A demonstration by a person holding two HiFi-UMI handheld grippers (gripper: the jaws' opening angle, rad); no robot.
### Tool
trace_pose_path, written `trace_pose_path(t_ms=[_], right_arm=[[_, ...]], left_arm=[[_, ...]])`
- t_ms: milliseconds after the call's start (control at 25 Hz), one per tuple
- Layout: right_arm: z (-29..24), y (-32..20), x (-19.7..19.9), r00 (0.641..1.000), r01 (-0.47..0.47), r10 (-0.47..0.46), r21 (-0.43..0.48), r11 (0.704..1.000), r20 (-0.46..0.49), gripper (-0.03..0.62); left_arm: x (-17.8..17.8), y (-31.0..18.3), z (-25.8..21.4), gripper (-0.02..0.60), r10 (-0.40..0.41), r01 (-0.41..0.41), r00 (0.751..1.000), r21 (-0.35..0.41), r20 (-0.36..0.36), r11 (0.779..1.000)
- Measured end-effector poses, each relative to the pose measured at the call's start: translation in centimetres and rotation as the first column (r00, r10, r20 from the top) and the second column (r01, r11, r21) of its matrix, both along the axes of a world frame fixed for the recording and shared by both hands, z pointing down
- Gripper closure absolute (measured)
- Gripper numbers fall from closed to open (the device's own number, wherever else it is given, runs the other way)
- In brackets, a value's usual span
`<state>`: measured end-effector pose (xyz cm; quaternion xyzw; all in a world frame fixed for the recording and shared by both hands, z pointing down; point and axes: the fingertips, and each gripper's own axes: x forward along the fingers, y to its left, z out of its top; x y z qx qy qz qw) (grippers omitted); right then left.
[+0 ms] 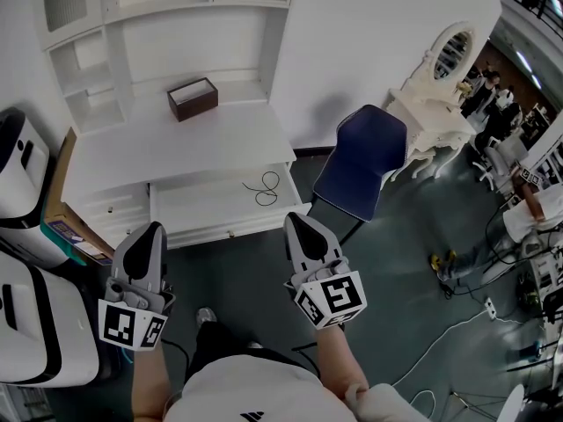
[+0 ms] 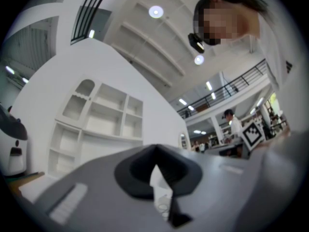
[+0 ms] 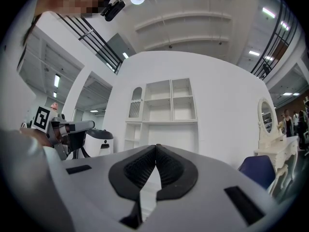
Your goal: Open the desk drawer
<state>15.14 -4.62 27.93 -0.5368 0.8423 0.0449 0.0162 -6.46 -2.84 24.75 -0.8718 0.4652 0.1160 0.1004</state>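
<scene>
Both grippers hover near the person's body, left gripper [image 1: 150, 229] and right gripper [image 1: 299, 222], fingers pressed together on nothing. Ahead, the drawer [image 1: 230, 232] under the white worktop [image 1: 176, 143] looks already pulled out, with a cable [image 1: 264, 187] lying inside. Opening seems done, and the next move probably calls only for backing away.

A small brown rectangular box [image 1: 193, 98] sits on the white worktop [image 1: 176, 143], in front of the white shelf unit [image 1: 167, 25] at its back. Below, the wide white drawer [image 1: 220, 211] stands pulled out, with a thin black looped cable [image 1: 265, 188] lying in its right end. A dark blue padded chair [image 1: 361, 165] stands right of the drawer, and a white oval-mirrored dressing table [image 1: 435, 104] is beyond it.
</scene>
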Motion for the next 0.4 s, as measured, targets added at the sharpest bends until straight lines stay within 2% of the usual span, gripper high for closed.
trace_pose_path(t_ms=[400], right_arm=[[-0.23,-0.22,0.09,1.000,0.004,-0.004,0.004,1.000,0.007,0.611]], left_arm=[[0.28,-0.27,-0.38,0.575,0.003,-0.003,1.000,0.001,-0.002,1.000]])
